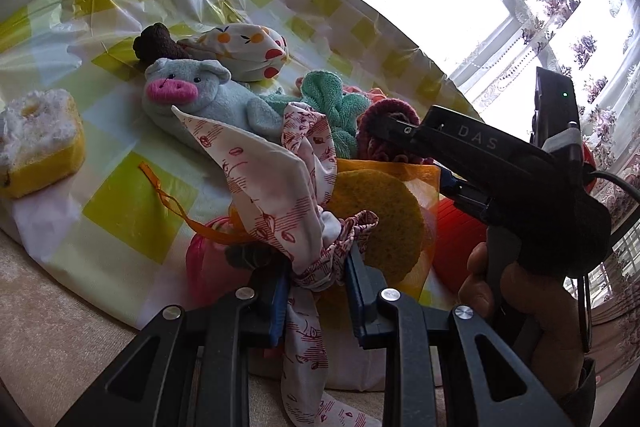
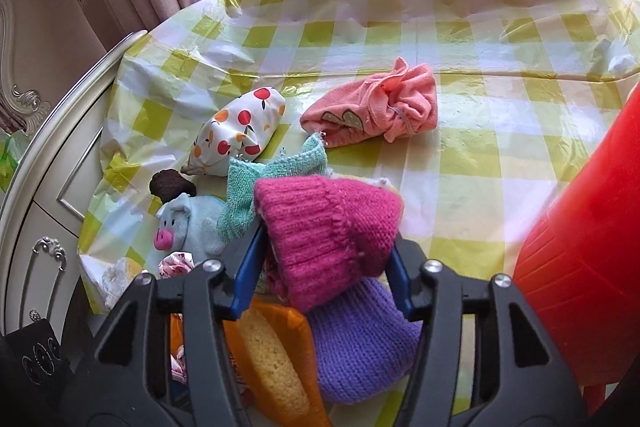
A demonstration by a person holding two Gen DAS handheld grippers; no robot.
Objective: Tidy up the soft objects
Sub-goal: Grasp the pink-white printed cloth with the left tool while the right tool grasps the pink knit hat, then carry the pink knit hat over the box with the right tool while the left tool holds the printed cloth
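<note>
**Operator:** Starting wide: I've got the checked tablecloth (image 2: pixel 460 163) with soft things scattered across it, and the red bin (image 2: pixel 580 267) at the right edge of my right view. The pink towel (image 2: pixel 376 107) lies out in the open, well apart from the rest. The fruit-print pouch (image 2: pixel 240 131), teal cloth (image 2: pixel 256 183) and plush pig (image 1: pixel 200 99) sit bunched together.

**Partner:** And your hands?

**Operator:** My right gripper (image 2: pixel 324 239) is clamped on the magenta knit piece (image 2: pixel 328 223); both blue pads press its sides, and it's bunched above the purple knit (image 2: pixel 360 343) and the orange mesh bag (image 2: pixel 296 331) with its yellow sponge (image 1: pixel 380 215). My left gripper (image 1: pixel 316 283) is clenched on the red-print cloth (image 1: pixel 272 179), which is gathered between the pads and trails below them.

**Partner:** So which step is this?

**Operator:** I'd call it mid-collection: two items in hand, several loose.

**Partner:** Next?

**Operator:** Probably carry the magenta knit to the bin. I'd lift it clear first, since the purple knit touches it and may drag along. Whether they're joined, I can't tell.
</note>
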